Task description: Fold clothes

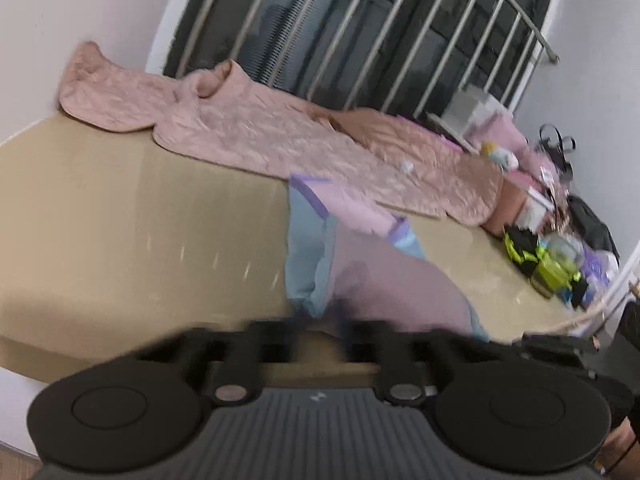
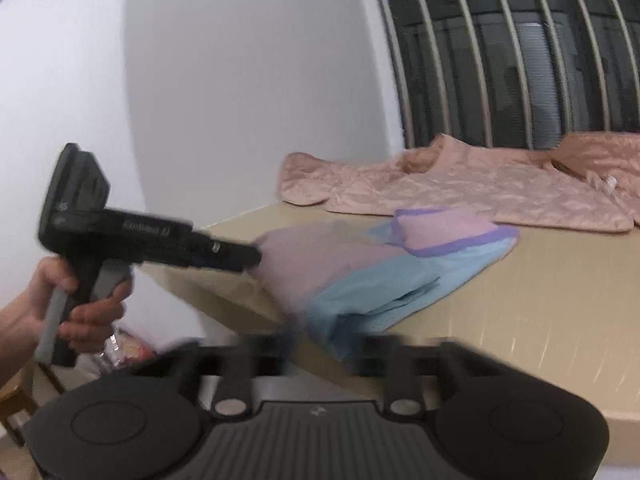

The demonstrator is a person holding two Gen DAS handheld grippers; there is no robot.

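Barred window behind, tan bed ahead: the shirt [image 2: 360,268] lay just ahead of both grippers. Left gripper [image 2: 256,258] pinched its pink hem; right gripper [image 2: 320,344] pinched the blue edge. Thin fabric could slip free mid-fold.

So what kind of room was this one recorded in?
Most likely a bedroom at home: a pink quilt lies along a tan bed-like surface under a barred window, with bags and household clutter piled at one end.
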